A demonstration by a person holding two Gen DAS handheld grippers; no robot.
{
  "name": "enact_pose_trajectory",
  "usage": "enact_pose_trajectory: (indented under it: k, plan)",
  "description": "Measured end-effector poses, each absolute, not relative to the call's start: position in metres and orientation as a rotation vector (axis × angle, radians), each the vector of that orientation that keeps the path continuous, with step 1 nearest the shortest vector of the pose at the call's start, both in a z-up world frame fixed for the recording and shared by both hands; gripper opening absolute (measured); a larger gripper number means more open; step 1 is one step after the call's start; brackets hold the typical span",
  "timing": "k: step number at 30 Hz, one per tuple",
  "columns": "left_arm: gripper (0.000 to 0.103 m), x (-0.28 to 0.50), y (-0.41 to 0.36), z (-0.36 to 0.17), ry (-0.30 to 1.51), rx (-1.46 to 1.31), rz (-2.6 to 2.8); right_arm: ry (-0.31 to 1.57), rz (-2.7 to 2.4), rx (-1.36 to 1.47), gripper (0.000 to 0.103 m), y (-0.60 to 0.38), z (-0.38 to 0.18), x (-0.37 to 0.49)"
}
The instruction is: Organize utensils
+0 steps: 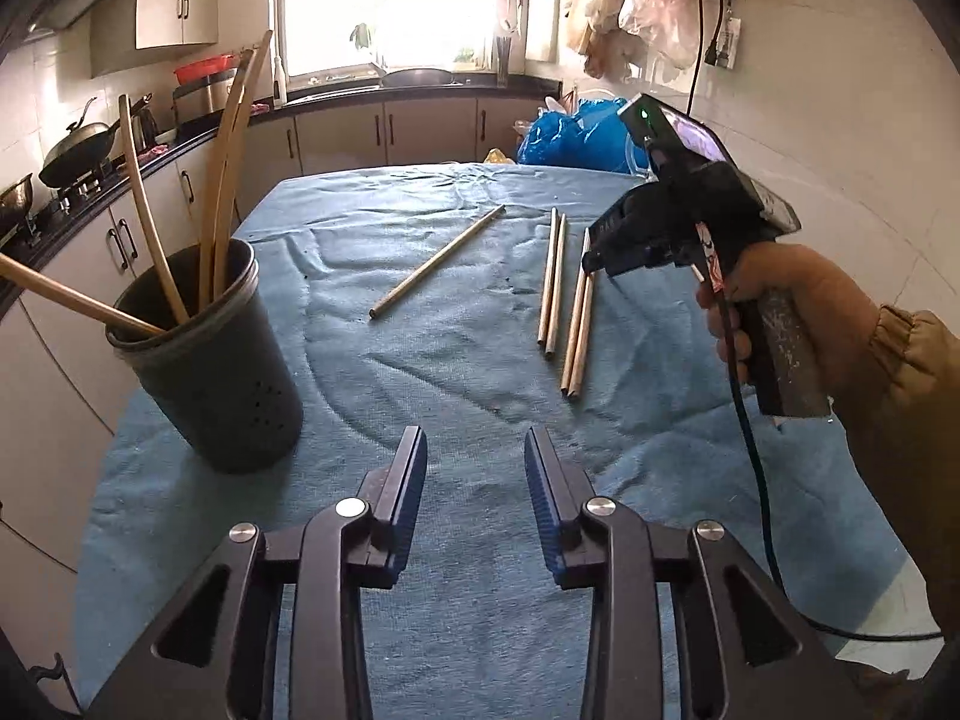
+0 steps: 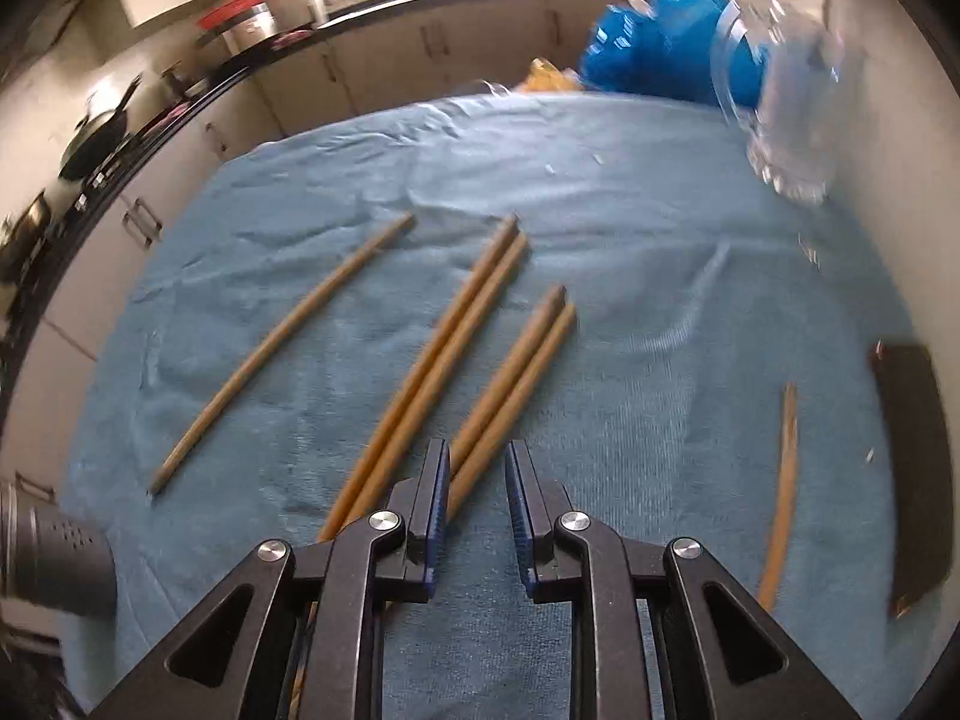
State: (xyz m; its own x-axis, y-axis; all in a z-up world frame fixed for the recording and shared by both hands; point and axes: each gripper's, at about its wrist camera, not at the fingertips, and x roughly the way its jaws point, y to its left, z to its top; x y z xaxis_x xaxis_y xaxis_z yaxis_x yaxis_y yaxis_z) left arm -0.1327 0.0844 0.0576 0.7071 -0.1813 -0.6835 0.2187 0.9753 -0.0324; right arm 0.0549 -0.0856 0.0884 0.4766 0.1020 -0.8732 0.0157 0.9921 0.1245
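Chopsticks: five loose tan wooden chopsticks on the blue towel-covered table. A single one lies off to the left, then a long pair, then a nearer pair.
Holder: dark perforated cylindrical utensil holder on the table's left side, a few sticks already standing in it.
Right gripper: spread, empty, hanging right over the near ends of the nearer pair, so I'd say it's the arm for the grab.
Left gripper: spread, empty, well apart from the sticks and closer to the holder.
Axis: the pairs run away from me, far ends tilting right, roughly in line with my fingers, so I'd probably twist the wrist to pinch across them.
Extra: one more stick lies alone to the right.
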Motion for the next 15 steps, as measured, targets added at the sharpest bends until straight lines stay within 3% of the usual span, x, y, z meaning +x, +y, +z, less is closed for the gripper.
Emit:
enact_pose_trajectory:
  k: [15]
  plan:
    - [0.032, -0.132, 0.095, 0.053, 0.76, -0.032, -0.255, 1.124, -0.034, -0.019, 0.016, -0.052, 0.085, 0.056]
